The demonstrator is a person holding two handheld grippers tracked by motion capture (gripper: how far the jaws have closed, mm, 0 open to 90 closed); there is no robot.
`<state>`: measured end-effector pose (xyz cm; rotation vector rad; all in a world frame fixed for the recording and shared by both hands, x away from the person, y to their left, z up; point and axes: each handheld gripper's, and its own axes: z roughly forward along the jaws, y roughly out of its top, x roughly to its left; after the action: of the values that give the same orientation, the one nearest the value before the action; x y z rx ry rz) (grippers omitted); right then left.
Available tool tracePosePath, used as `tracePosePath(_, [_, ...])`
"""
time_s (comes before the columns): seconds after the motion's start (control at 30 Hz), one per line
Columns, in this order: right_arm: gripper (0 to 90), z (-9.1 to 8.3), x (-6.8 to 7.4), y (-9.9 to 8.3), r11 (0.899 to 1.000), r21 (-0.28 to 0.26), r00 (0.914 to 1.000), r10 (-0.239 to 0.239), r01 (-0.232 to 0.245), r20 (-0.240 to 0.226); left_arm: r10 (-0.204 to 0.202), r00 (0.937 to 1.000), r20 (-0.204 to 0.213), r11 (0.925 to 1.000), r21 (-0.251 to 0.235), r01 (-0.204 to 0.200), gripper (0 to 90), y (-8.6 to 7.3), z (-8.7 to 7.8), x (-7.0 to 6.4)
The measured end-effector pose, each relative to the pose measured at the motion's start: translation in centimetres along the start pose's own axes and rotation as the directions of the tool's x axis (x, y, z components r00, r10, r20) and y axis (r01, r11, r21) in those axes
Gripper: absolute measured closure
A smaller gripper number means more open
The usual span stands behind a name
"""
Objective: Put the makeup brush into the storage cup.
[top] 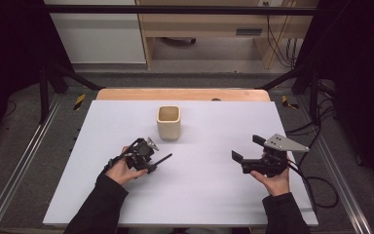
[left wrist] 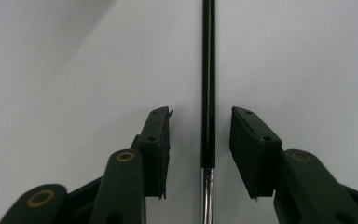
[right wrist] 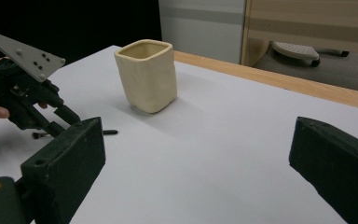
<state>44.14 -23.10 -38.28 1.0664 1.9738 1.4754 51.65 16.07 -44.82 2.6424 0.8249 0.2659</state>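
Observation:
A thin black-handled brush with a silver ferrule lies on the white board, left of centre. My left gripper points down over it, open. In the left gripper view the handle runs up between the jaws of my left gripper, and neither pad touches it. A cream square cup stands upright behind it, empty as far as I can see. My right gripper hovers open at the right, holding nothing. The right gripper view has the right gripper, the cup, the left gripper and the brush's handle end.
The board lies on a wooden table whose far edge shows behind it. Metal frame rails run along both sides. Cables trail off the right edge near the right hand. Wooden furniture and floor lie beyond the table.

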Motion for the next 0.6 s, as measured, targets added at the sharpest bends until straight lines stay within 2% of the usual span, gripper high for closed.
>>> tracePosePath(0.23, [3.9,0.04,-0.02,-0.02,1.0,0.005,1.0,-0.003,0.003,-0.003,0.003,0.9996,0.029,1.0,0.005,-0.003,69.2,0.09,0.1,-0.02])
tracePosePath(0.37, [3.9,0.03,-0.01,-0.02,1.0,0.009,1.0,-0.006,0.006,-0.004,0.008,0.9994,0.034,0.9999,0.011,-0.009,73.5,0.15,0.11,-0.12])
tracePosePath(0.6, [3.8,0.09,0.01,-0.03,1.0,0.012,1.0,-0.004,0.004,-0.005,-0.005,0.9994,0.034,0.9993,0.037,0.004,78.9,0.49,0.16,-0.43])
